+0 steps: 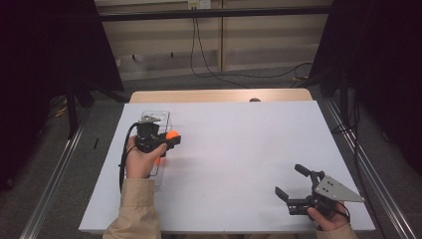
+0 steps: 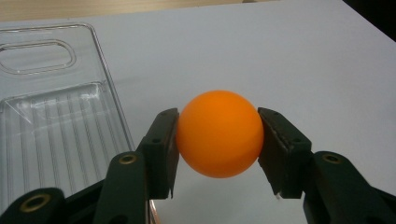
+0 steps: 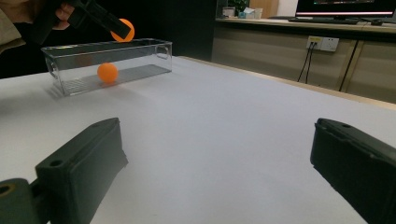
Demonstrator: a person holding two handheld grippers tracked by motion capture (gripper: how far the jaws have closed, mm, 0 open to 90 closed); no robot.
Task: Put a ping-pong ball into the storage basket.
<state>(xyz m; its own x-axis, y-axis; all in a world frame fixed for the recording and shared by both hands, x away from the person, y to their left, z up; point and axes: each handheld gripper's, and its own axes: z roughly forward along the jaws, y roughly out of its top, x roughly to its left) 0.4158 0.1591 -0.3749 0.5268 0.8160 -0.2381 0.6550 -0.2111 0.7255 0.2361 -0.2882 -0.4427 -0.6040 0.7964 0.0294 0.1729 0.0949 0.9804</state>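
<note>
Left tool (image 2: pixel 218 135): pinching an orange ball (image 2: pixel 219 134) between both pads, held above the table (image 2: pixel 289 56), just beside the long wall of a clear plastic bin (image 2: pixel 56 112).
Second orange ball (image 3: pixel 107 73): lying inside the bin, below the left tool.
Right tool (image 3: pixel 219 172): jaws spread wide, nothing between them, low over bare white table, well apart from the bin.

clear tray (image 2: pixel 56 121) cut off at left edge
</note>
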